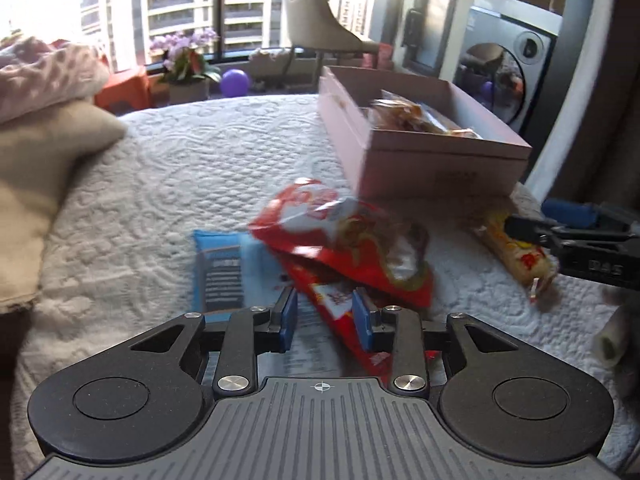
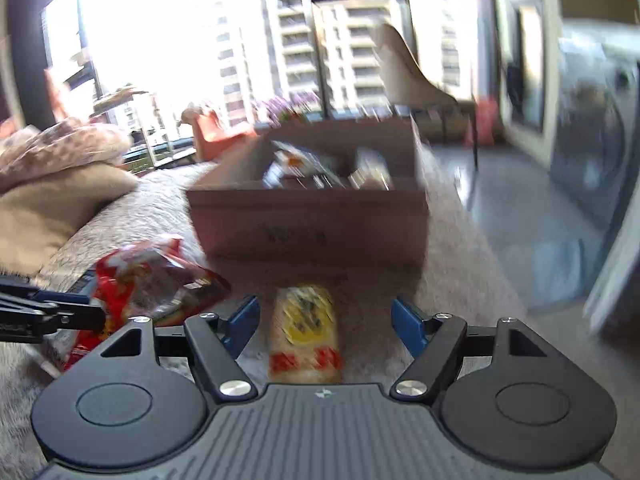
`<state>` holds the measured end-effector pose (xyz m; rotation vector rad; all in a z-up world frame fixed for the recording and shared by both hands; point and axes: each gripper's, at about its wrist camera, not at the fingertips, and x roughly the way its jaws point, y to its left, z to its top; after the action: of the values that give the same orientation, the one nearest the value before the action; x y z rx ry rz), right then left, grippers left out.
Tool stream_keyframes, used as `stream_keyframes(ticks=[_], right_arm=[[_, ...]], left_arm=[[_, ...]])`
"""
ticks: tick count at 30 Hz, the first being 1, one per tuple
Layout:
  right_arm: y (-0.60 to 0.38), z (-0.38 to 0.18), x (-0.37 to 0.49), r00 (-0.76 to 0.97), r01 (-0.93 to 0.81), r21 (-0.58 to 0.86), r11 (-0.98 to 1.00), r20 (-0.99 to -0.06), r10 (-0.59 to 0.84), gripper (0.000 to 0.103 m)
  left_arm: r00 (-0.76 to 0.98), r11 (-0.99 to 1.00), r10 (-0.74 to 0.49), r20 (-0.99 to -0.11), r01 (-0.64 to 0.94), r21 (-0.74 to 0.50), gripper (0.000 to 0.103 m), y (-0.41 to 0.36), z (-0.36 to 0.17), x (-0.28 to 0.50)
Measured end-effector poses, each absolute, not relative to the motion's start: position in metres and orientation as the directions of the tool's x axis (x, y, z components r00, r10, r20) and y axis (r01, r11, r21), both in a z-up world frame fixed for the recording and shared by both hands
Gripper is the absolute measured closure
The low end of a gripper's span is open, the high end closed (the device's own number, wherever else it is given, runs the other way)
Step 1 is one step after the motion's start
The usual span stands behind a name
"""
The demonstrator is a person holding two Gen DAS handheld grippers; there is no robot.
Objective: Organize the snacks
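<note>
A pink cardboard box [image 1: 440, 168] with several snack packs inside stands on the white bedspread; it also shows in the right wrist view [image 2: 312, 224]. My left gripper [image 1: 325, 314] is open, its blue pads on either side of a red snack bag [image 1: 340, 308] that lies under a second red bag [image 1: 344, 240]. A blue pack [image 1: 220, 268] lies to their left. My right gripper [image 2: 325, 324] is open, its pads astride a yellow and red snack pack [image 2: 306, 332], apart from it. That pack also shows in the left wrist view [image 1: 516, 252].
A beige pillow [image 1: 36, 184] and a pink patterned blanket [image 1: 40, 72] lie at the left of the bed. A chair [image 1: 316, 28], flowers and a purple ball [image 1: 235, 82] stand by the window. A washing machine [image 1: 504, 68] is at the right.
</note>
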<state>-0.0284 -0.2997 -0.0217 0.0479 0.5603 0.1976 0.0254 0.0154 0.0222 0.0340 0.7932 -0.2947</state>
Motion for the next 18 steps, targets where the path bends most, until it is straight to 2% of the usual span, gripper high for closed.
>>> stream_keyframes(ticks=[3,4,6,9,14,16,18], right_arm=[[-0.277,-0.006,-0.027,0.809,-0.307,0.035,0.951,-0.517,0.28,0.029],[-0.267,-0.003,-0.022,0.777,-0.369,0.043,0.928,-0.535,0.333,0.029],[-0.252,0.0,-0.009,0.697,-0.454,0.111,0.884,-0.574,0.43,0.029],[-0.227,0.002,0.018,0.583,-0.536,0.209,0.818,-0.61,0.537,0.029],[-0.175,-0.004,0.048,0.607,-0.58,0.024,0.814,-0.654,0.451,0.029],[-0.165,-0.013,0.061,0.576,-0.598,0.022,0.801,-0.683,0.448,0.028],[-0.171,-0.017,0.072,0.555,-0.578,0.096,0.81,-0.681,0.477,0.025]], left_arm=[[0.69,0.978,-0.18,-0.701,0.201,-0.054,0.067,0.033,0.024,0.025],[0.697,0.985,-0.14,-0.703,0.17,-0.028,0.071,0.037,0.023,0.025],[0.708,0.992,-0.104,-0.699,0.127,-0.02,0.071,0.049,0.024,0.026],[0.698,0.991,-0.132,-0.704,0.107,-0.079,0.07,0.064,0.024,0.025],[0.7,0.988,-0.155,-0.697,0.119,-0.1,0.07,0.068,0.023,0.02],[0.699,0.986,-0.169,-0.695,0.12,-0.118,0.07,0.071,0.022,0.021],[0.7,0.984,-0.178,-0.692,0.122,-0.13,0.07,0.073,0.021,0.02]])
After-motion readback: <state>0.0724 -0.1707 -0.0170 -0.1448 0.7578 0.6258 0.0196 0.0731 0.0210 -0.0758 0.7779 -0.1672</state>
